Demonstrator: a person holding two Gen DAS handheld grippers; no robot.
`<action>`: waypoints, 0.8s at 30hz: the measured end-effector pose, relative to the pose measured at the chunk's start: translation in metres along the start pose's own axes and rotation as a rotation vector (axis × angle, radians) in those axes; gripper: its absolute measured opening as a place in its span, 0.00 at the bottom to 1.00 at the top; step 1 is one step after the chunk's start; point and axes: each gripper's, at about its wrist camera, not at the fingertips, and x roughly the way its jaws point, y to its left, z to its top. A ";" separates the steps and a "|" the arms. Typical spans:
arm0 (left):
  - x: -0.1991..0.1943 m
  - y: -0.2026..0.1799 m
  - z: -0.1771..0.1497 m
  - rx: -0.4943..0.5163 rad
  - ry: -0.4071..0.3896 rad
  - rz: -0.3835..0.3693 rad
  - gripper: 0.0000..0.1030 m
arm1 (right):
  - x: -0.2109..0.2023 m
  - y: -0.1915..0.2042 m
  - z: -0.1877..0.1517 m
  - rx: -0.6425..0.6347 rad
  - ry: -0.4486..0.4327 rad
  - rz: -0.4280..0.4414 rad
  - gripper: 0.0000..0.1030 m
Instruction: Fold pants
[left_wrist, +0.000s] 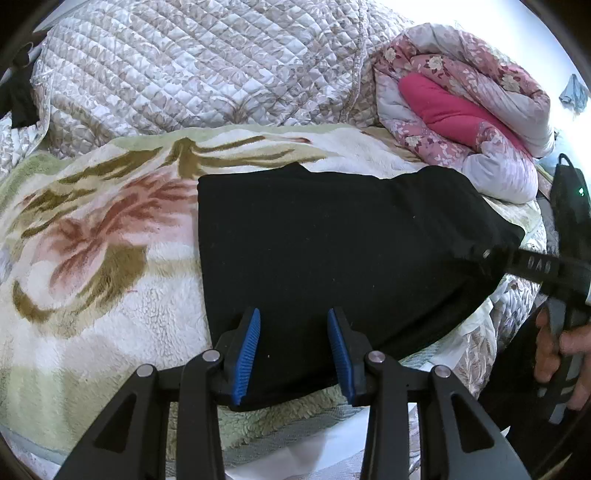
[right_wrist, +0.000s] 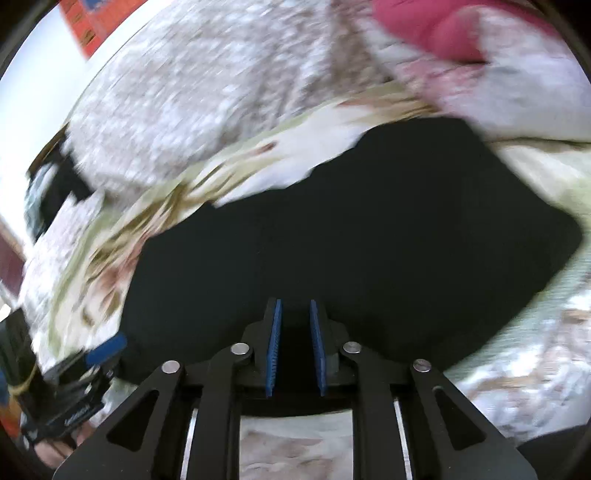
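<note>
The black pants (left_wrist: 340, 251) lie folded into a flat block on a fleecy floral blanket (left_wrist: 96, 251). My left gripper (left_wrist: 293, 317) is open, its blue pads just above the pants' near edge, holding nothing. My right gripper (right_wrist: 295, 306) hovers over the pants (right_wrist: 351, 240) with a narrow gap between its blue pads and nothing in it; that view is blurred by motion. In the left wrist view the right gripper (left_wrist: 535, 264) reaches in from the right, at the pants' right edge. The left gripper (right_wrist: 107, 347) shows at the lower left of the right wrist view.
A grey quilted bedspread (left_wrist: 192, 66) covers the bed behind the blanket. A rolled pink floral duvet with a magenta lining (left_wrist: 461, 107) lies at the back right, close to the pants' far corner. The bed's near edge runs just below my left gripper.
</note>
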 end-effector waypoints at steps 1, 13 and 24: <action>0.000 0.000 0.000 -0.002 0.000 -0.002 0.39 | -0.006 -0.009 0.002 0.031 -0.025 -0.026 0.32; 0.000 0.000 0.000 -0.007 0.003 -0.004 0.40 | -0.051 -0.064 -0.002 0.295 -0.172 -0.097 0.62; 0.000 0.000 0.000 -0.007 0.003 -0.004 0.41 | -0.036 -0.085 -0.001 0.394 -0.155 -0.132 0.63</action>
